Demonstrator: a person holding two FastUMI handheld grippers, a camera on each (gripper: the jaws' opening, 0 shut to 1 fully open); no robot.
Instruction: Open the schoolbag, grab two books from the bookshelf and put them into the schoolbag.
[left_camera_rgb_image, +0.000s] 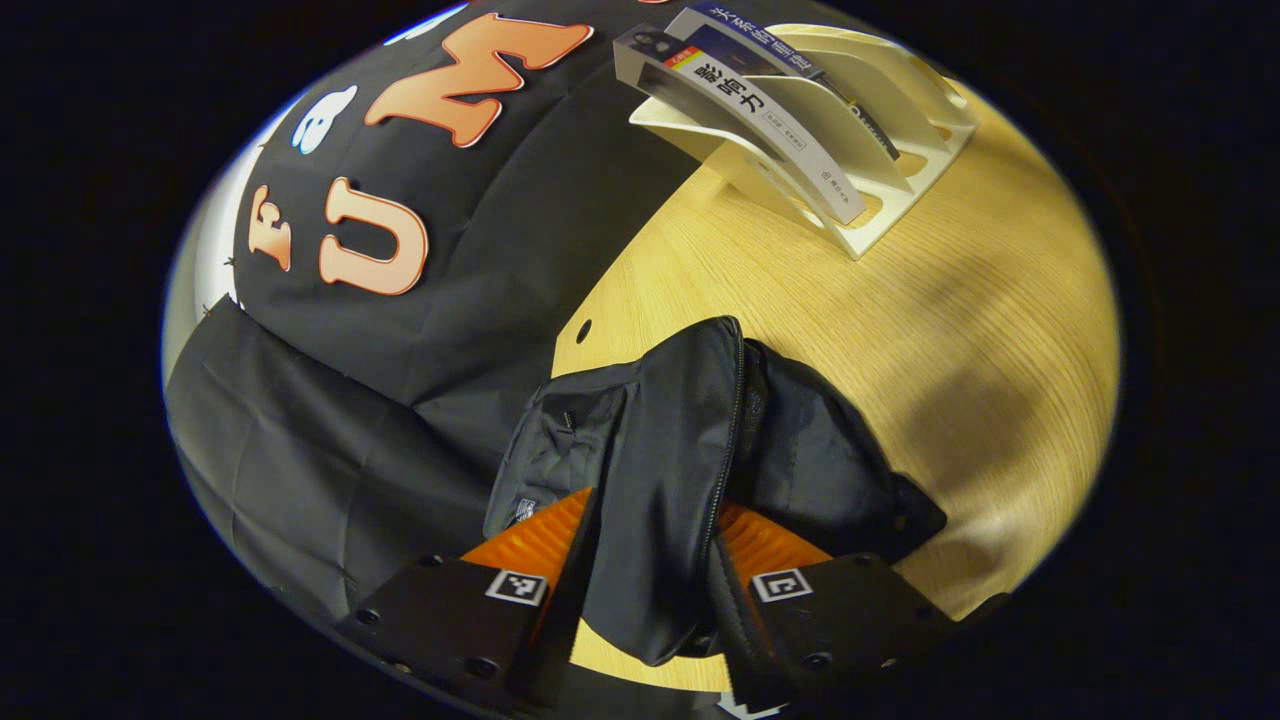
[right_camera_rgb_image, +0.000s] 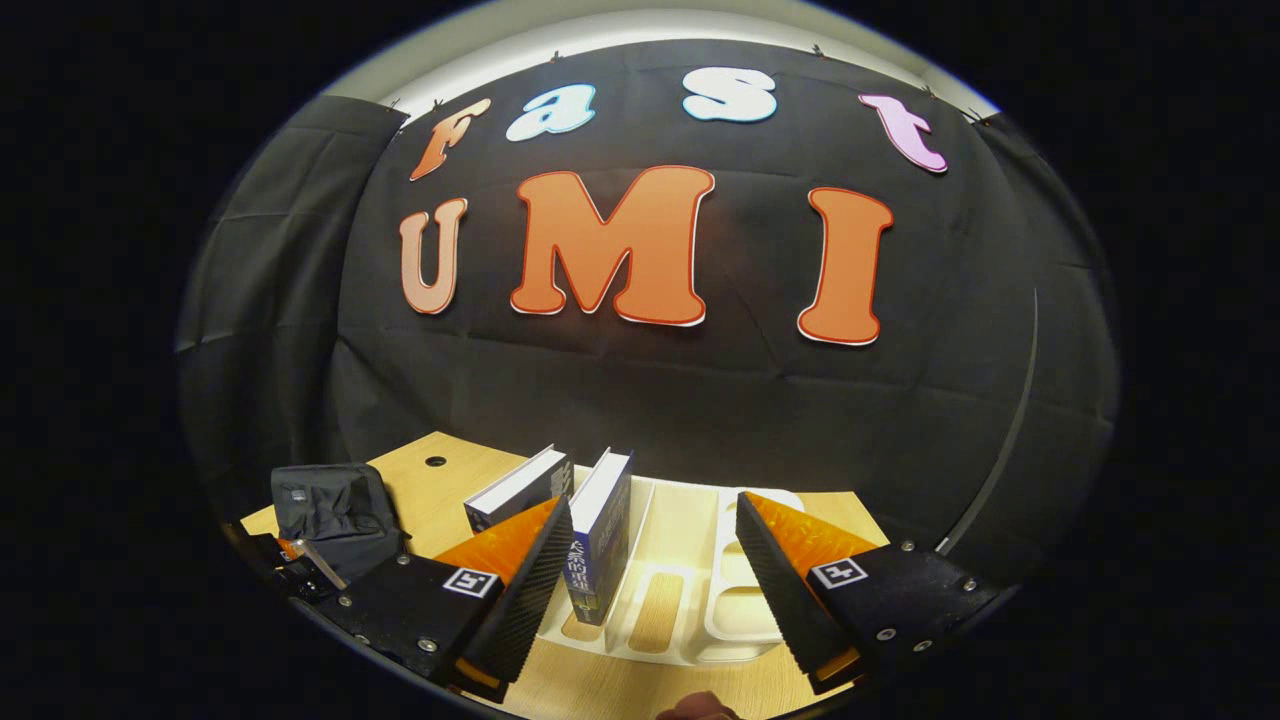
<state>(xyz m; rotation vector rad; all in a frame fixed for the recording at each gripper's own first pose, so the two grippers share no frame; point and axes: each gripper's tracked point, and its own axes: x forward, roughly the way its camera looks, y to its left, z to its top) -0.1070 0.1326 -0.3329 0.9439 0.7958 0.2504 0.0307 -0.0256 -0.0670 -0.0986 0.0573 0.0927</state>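
Black fabric of the schoolbag (left_camera_rgb_image: 690, 440) lies slumped near the table's (left_camera_rgb_image: 900, 330) back edge, beside a cable hole, its zipper line running along the raised fold. The left gripper (left_camera_rgb_image: 650, 560) pinches that fold between both fingers, pressed onto the cloth, apparently to lift one lip and keep the mouth open for loading. Farther along the same back edge stands the white bookshelf (left_camera_rgb_image: 880, 150), whose slanted dividers hold two books (left_camera_rgb_image: 750, 110) leaning spine-out in neighbouring slots. In the right gripper view the right gripper (right_camera_rgb_image: 650, 570) hangs just before the bookshelf (right_camera_rgb_image: 700, 600) with fingers spread wide and nothing between them, aligned near the blue-covered book (right_camera_rgb_image: 600, 540); this suits a first pick.
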